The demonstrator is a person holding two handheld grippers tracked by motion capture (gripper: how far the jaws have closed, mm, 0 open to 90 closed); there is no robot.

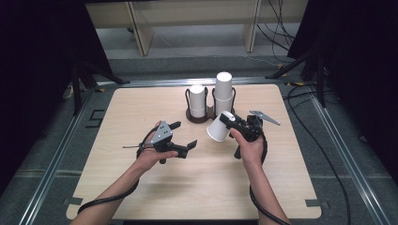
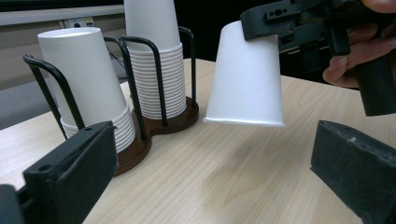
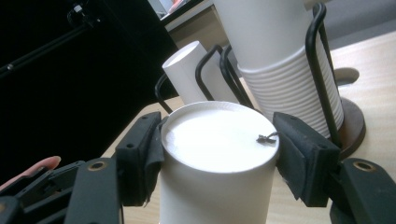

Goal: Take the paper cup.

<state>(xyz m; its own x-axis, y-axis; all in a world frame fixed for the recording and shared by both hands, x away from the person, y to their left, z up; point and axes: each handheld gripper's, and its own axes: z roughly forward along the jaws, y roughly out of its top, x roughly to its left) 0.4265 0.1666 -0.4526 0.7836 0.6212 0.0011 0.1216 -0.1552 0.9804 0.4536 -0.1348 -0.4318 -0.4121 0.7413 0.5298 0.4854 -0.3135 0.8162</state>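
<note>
A white paper cup [image 1: 218,128] hangs upside down and tilted just above the table, with my right gripper [image 1: 230,121] shut on its base end. In the right gripper view the two black pads [image 3: 140,154] press on either side of the cup [image 3: 217,186]. A dark brown wire cup holder [image 1: 191,116] at the back middle holds a short stack [image 1: 197,100] and a taller stack [image 1: 224,91] of white cups. My left gripper [image 1: 184,136] is open with nothing in it, left of the held cup. The left gripper view shows the cup [image 2: 245,77] ahead between its jaws.
The wooden table [image 1: 141,178] has bare room in front and at both sides. The holder's wire loops [image 2: 140,84] rise around both stacks. Metal rails and cables run along the floor beside the table, and a shelf unit stands behind it.
</note>
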